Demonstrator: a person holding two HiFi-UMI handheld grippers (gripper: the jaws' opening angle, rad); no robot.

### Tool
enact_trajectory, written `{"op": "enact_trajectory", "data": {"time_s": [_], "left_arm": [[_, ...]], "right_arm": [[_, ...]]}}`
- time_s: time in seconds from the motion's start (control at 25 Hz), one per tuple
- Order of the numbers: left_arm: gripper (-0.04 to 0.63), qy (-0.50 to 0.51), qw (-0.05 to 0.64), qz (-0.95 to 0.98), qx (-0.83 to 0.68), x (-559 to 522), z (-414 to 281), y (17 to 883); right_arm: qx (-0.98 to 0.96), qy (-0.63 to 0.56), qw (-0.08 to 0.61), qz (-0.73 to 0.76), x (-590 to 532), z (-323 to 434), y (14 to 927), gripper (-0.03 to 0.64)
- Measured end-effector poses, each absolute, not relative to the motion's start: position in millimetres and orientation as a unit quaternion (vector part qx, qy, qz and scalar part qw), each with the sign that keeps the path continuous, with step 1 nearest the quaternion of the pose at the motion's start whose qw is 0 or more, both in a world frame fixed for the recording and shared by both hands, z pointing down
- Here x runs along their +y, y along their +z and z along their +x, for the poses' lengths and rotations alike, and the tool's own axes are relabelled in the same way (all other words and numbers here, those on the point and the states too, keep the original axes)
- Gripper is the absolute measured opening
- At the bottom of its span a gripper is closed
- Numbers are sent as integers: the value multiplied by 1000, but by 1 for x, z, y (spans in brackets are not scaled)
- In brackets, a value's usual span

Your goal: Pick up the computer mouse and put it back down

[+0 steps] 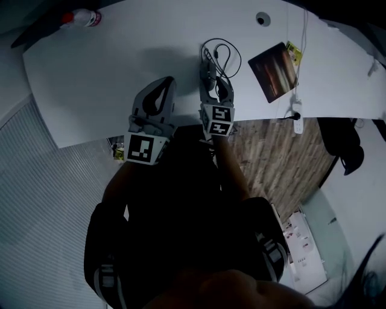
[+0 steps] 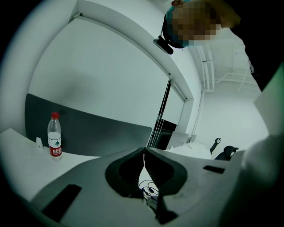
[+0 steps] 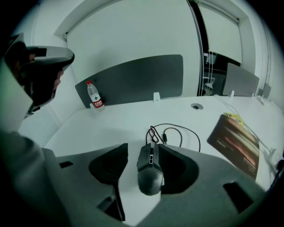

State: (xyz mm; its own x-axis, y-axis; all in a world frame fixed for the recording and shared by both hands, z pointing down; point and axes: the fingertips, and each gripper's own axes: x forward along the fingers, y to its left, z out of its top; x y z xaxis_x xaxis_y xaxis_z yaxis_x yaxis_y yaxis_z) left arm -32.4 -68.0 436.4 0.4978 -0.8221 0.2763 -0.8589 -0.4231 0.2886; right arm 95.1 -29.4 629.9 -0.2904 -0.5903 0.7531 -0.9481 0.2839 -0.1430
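A dark grey computer mouse (image 3: pixel 150 170) lies on the white table (image 3: pixel 111 128) between the jaws of my right gripper (image 3: pixel 143 146). It rests against the right jaw, and a strip of table shows between it and the left jaw, so the gripper is open. Its black cable (image 3: pixel 175 133) loops away behind it. In the head view the mouse (image 1: pixel 208 73) sits within the right gripper (image 1: pixel 217 84) near the table's front edge. My left gripper (image 1: pixel 169 84) hovers just left of it, and its jaws meet at the tips (image 2: pixel 143 150) with nothing between them.
A dark mouse pad (image 1: pixel 274 71) lies to the right of the mouse, with white cables hanging over the table edge beside it. A water bottle (image 1: pixel 81 18) stands at the far left by a grey divider (image 3: pixel 133 77). A cable hole (image 1: pixel 263 19) sits at the back.
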Motion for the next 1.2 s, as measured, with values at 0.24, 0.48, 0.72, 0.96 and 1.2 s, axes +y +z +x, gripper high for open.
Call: {"op": "enact_trajectory", "data": {"time_s": [0.24, 0.48, 0.72, 0.96, 1.2], "left_arm": [[5, 50, 207, 842, -495, -77, -31, 448], [6, 51, 217, 842, -492, -84, -32, 460], [6, 51, 223, 841, -491, -87, -33, 469], [5, 50, 225, 835, -500, -94, -42, 476], [6, 47, 224, 832, -505, -98, -45, 478]], "right_arm": [[-732, 317, 311, 517, -34, 97, 656, 247], [-719, 330, 328, 517, -35, 98, 677, 276], [-709, 338, 342, 516, -36, 98, 693, 285], [-702, 342, 356, 514, -35, 99, 705, 285], [-696, 346, 364, 513, -36, 99, 712, 285]]}}
